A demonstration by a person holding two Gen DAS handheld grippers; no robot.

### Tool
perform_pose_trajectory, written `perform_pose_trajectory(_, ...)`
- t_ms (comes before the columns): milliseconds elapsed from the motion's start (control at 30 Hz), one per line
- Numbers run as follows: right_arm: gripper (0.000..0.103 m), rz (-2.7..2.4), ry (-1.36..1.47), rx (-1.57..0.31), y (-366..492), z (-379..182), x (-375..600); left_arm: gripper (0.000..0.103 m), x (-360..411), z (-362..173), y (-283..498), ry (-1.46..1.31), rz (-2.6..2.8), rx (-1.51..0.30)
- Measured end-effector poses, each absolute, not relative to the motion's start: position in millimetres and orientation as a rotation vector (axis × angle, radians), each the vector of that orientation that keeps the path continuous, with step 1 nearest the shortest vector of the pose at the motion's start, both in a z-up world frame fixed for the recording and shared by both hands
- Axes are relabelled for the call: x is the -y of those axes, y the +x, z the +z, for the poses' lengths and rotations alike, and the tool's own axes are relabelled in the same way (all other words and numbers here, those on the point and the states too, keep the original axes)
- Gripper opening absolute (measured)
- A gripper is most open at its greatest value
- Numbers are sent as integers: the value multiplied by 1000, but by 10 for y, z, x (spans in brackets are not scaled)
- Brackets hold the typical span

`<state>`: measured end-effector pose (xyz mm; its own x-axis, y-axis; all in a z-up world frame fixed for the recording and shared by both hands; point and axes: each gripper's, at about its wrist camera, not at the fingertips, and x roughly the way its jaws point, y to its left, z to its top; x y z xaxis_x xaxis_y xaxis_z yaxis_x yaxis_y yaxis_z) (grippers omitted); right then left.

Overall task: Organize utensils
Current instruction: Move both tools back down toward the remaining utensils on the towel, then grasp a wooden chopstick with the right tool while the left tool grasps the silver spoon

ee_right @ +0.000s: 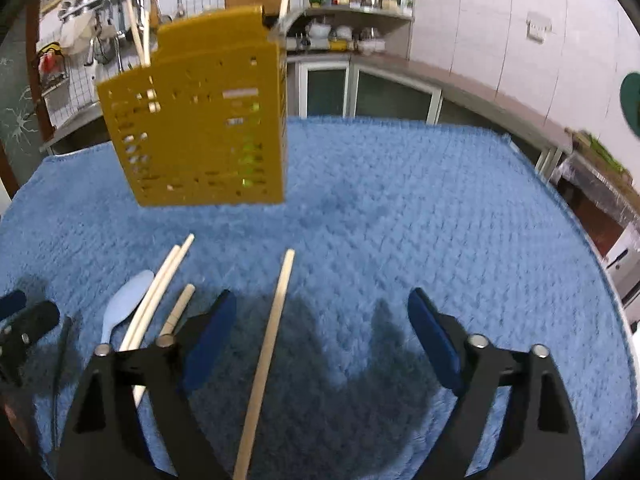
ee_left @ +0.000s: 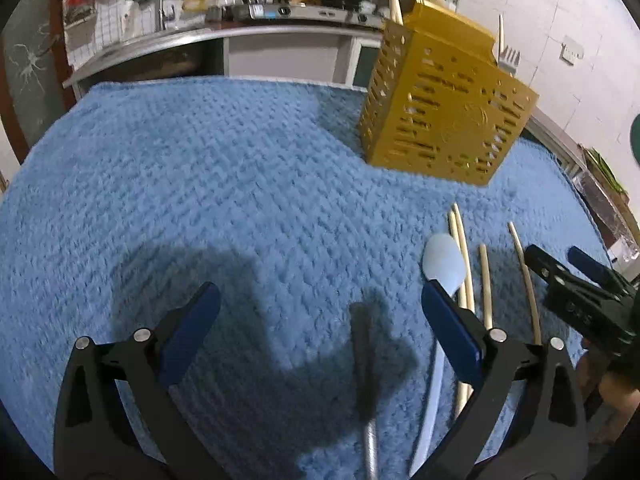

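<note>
Two hand-held grippers angled down over blue towel (ee_right: 400, 208). Left gripper (ee_left: 320, 312) wide open above dark-handled utensil (ee_left: 366, 368). Right gripper (ee_right: 320, 320) open, one chopstick (ee_right: 268, 344) between unpressed jaws. Four loose chopsticks, one pale blue spoon (ee_right: 124, 304). Yellow slotted caddy (ee_right: 200, 120) upright beyond, sticks inside. No readable writing.
</note>
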<state>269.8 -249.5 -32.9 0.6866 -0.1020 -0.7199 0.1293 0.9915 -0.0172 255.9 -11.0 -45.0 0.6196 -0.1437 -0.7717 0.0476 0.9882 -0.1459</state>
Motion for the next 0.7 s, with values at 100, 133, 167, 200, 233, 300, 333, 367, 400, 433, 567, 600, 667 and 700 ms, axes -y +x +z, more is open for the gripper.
perform_pose_trajectory(100,45,-122,35,-839,2762,-386,2481,73,151,-502,2580,-98,-128,-943)
perform_pose_trajectory(133,45,-117,36,-842,2773,-397,2477,67,155,-513,2585,-95,-126,-950)
perform_pose_trajectory(167,45,-112,35,-846,2777,-399,2466,65,156,-515,2585,-90,-120,-948)
perform_pose_trajectory(200,45,-109,33,-848,2774,-394,2453,64,155,-508,2580,-92,-120,-942)
perform_pose_trajectory(233,45,-105,35,-847,2771,-388,2444,61,154,-502,2580,-97,-125,-942)
perform_pose_trajectory(300,45,-93,48,-853,2776,-386,2424,55,158,-482,2575,-113,-139,-944)
perform_pose_trajectory(333,45,-89,45,-863,2785,-401,2401,50,168,-480,2573,-112,-141,-946)
perform_pose_trajectory(367,45,-88,36,-868,2789,-415,2379,46,190,-484,2568,-103,-146,-950)
perform_pose_trajectory(400,44,-88,23,-875,2794,-441,2352,45,227,-497,2562,-81,-148,-959)
perform_pose_trajectory(433,42,-88,18,-875,2793,-456,2342,41,251,-499,2549,-60,-140,-958)
perform_pose_trajectory(567,7,-84,27,-856,2783,-426,2358,25,308,-502,2534,-17,-138,-963)
perform_pose_trajectory(600,7,-78,32,-861,2777,-431,2365,23,294,-500,2533,-26,-138,-968)
perform_pose_trajectory(667,7,-74,41,-866,2761,-439,2373,20,264,-495,2532,-42,-137,-979)
perform_pose_trajectory(700,7,-72,44,-869,2762,-440,2374,20,258,-490,2531,-50,-138,-985)
